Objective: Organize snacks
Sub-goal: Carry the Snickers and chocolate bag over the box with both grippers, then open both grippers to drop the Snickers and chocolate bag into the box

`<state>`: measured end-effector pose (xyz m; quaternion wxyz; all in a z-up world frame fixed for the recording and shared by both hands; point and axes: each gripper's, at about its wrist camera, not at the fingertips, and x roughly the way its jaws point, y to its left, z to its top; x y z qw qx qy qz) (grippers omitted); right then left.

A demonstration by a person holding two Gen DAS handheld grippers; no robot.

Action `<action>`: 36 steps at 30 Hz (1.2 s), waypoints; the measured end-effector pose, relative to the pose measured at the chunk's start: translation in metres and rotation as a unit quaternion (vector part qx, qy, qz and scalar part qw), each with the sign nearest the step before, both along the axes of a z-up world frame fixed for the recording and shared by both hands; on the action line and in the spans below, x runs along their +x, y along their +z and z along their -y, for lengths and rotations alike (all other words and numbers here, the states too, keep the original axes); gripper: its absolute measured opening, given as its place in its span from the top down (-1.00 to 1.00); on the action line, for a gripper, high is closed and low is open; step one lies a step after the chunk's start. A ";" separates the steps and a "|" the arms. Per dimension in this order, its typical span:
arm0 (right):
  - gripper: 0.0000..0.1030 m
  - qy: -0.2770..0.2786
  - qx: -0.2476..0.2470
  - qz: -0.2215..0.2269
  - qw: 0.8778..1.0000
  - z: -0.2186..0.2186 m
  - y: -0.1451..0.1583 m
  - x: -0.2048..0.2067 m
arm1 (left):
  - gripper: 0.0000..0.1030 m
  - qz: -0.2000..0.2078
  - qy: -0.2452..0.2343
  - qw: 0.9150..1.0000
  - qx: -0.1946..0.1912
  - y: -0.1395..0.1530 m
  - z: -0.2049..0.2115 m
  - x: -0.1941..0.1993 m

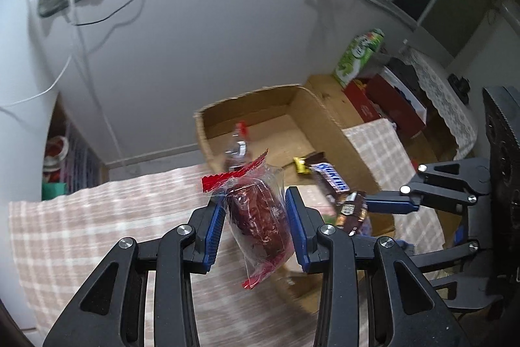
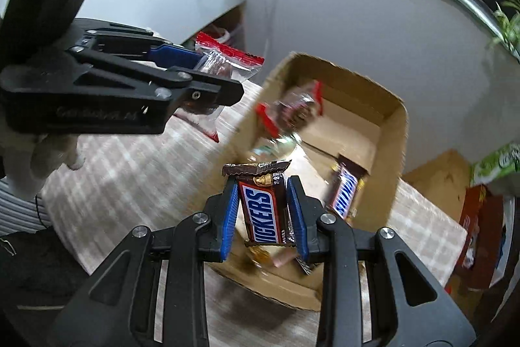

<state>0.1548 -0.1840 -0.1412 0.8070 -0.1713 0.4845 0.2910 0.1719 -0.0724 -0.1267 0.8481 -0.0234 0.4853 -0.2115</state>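
The left gripper (image 1: 255, 225) has its jaws squeezed on a clear packet with red ends (image 1: 256, 217), and something dark and round sits inside it; the packet hangs in the air over the checked cloth on the table (image 1: 97, 233); the cardboard box (image 1: 260, 132) is ahead of it at about 12 o'clock, near but not under it yet.

The right gripper (image 2: 261, 213) has its jaws tight on a Snickers bar (image 2: 263, 210), one blue pad on each long side; the bar is up in the air right over the near edge of the box (image 2: 395, 152), so it looks almost ready to go in.

Some snacks are in the box already; another Snickers bar (image 2: 346, 192) lies on the box floor at about 2 o'clock from the held one; a red-ended wrapper (image 2: 292, 111) is at about 12 o'clock, blurry, and something see-through is below it that I cannot make out.

So I think the job is partly done; two snacks are in the jaws and not in the box yet; I cannot tell if more snacks wait on the table.

A green carton (image 1: 359, 56) and a red box (image 1: 383, 106) stand past the cardboard box at about 2 o'clock.
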 end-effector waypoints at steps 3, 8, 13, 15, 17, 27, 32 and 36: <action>0.40 -0.008 -0.001 -0.006 1.000 0.009 -0.003 0.002 | 0.31 0.000 -0.010 1.000 0.003 0.001 0.013 0.002; 0.39 -0.009 -0.008 0.000 1.000 0.015 -0.003 -0.001 | 0.27 -0.003 -0.015 1.000 0.011 0.003 0.027 0.004; -0.21 -0.013 -0.003 0.018 1.000 0.020 0.005 -0.004 | 0.23 -0.003 -0.012 1.000 0.012 0.005 0.030 0.006; -0.21 -0.017 0.002 0.018 1.000 0.022 0.006 -0.003 | 0.23 -0.003 -0.011 1.000 0.011 0.006 0.029 0.005; -0.21 -0.019 0.002 0.017 1.000 0.023 0.006 -0.004 | 0.23 -0.002 -0.010 1.000 0.011 0.007 0.028 0.005; -0.21 -0.025 0.011 0.027 0.999 0.027 0.018 -0.018 | 0.23 0.017 -0.003 1.000 0.014 0.021 0.024 -0.010; -0.21 -0.036 0.027 0.037 0.998 0.033 0.032 -0.033 | 0.23 0.038 0.005 0.999 0.023 0.033 0.022 -0.029; -0.21 -0.049 0.040 0.045 0.997 0.039 0.042 -0.047 | 0.23 0.055 0.021 0.998 0.019 0.045 0.017 -0.046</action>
